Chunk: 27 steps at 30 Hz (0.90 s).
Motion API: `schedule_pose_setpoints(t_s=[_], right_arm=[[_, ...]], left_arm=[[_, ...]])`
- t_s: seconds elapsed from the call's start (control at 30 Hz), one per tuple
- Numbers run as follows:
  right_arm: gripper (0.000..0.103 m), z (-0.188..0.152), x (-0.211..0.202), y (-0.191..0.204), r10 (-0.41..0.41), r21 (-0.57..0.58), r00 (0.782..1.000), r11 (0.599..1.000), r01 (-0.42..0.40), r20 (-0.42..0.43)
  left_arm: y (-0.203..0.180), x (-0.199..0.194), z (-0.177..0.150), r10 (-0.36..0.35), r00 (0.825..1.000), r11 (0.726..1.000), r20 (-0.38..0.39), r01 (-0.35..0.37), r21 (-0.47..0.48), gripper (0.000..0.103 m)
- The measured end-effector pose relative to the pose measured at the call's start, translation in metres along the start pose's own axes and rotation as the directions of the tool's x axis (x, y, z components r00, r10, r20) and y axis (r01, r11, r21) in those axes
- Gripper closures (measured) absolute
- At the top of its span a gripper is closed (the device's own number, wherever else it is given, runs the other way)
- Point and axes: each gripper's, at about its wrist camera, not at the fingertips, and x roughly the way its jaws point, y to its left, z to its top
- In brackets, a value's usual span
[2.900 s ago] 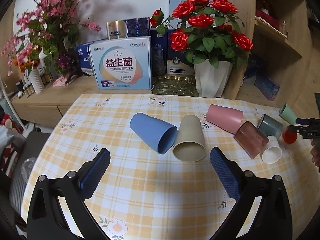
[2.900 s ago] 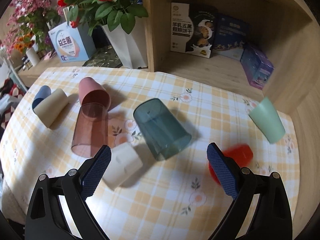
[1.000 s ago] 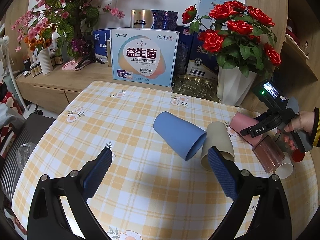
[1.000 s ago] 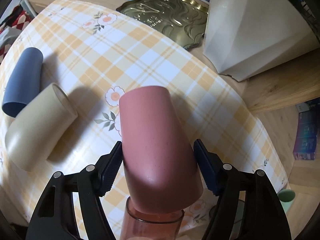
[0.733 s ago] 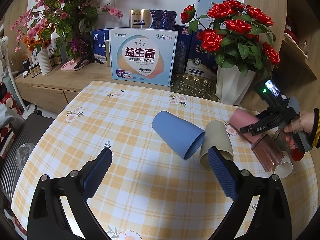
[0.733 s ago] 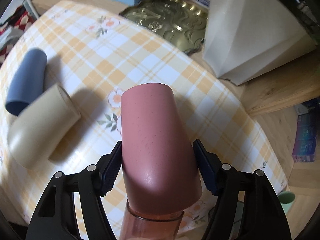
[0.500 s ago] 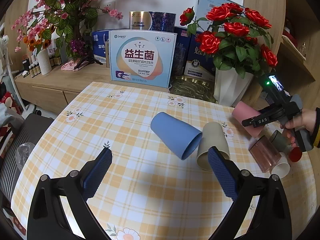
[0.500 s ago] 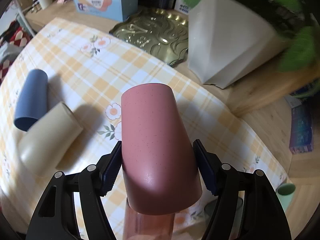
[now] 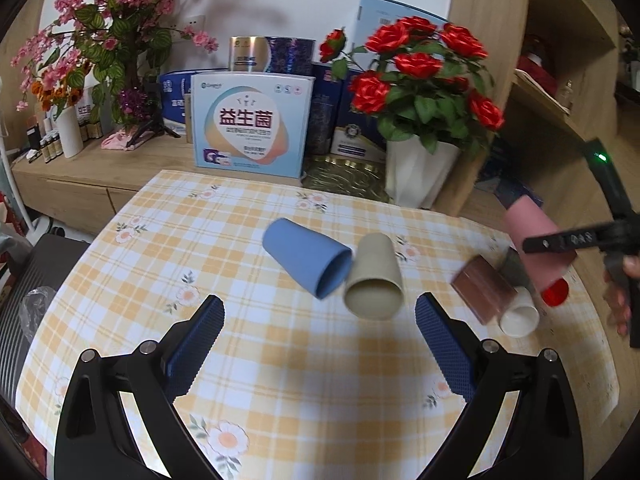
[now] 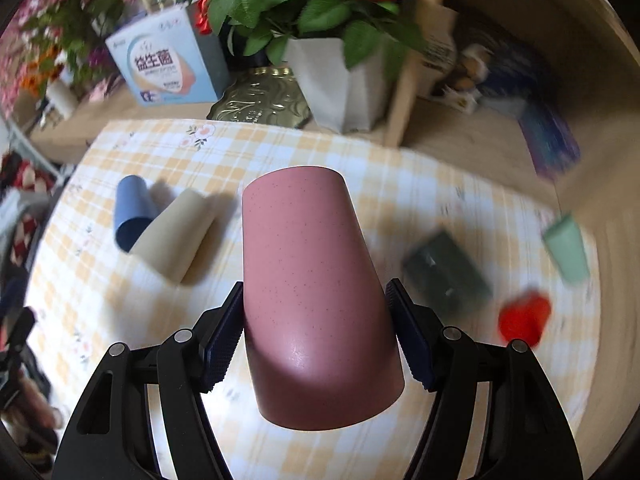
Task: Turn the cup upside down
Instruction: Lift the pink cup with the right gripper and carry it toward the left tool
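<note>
My right gripper (image 10: 316,316) is shut on a pink cup (image 10: 312,280) and holds it in the air above the checked table, closed base pointing away from the camera. In the left wrist view the pink cup (image 9: 532,232) hangs at the far right, tilted, in that gripper. My left gripper (image 9: 320,336) is open and empty above the table's near side. A blue cup (image 9: 304,256) and a beige cup (image 9: 376,276) lie on their sides just ahead of it.
A brown clear cup (image 9: 484,288), a white cup (image 9: 520,316) and a red cup (image 9: 556,292) lie at the table's right. A dark teal cup (image 10: 448,272) and a mint cup (image 10: 568,248) lie further right. A white vase of roses (image 9: 420,172), boxes and a wooden shelf stand behind.
My right gripper has lifted the pink cup off the table and swung it up and right. The left gripper has stayed open and hardly moved.
</note>
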Motion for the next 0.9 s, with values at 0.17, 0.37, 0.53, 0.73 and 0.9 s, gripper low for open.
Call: schedule_pose_setpoints(t_s=[0.17,0.37,0.53,0.73,0.9], right_arm=[[0.036,-0.081,0.005,0.004,0.072,0.12,0.997,0.99,-0.068,-0.033],[0.036,-0.149,0.038,0.028,0.17,0.274,0.983,0.951,-0.146,-0.066],[0.036,-0.168,0.047,0.053,0.199,0.33,0.978,0.928,-0.17,-0.054],[0.036,-0.176,0.051,0.07,0.191,0.352,0.979,0.923,-0.156,-0.065],[0.036,-0.175,0.055,0.077,0.195,0.36,0.978,0.92,-0.155,-0.077]], left_arm=[[-0.008,-0.007,-0.017,-0.015,1.0,1.0,-0.026,0.015,0.016,0.009],[-0.011,-0.02,-0.032,-0.01,0.999,1.0,-0.047,0.011,0.021,0.009],[-0.011,-0.034,-0.039,0.0,0.999,0.999,-0.049,0.002,0.033,0.009],[-0.007,-0.041,-0.044,0.007,0.998,1.0,-0.062,-0.005,0.024,0.009],[-0.009,-0.04,-0.045,0.004,0.997,1.0,-0.074,-0.002,0.024,0.009]])
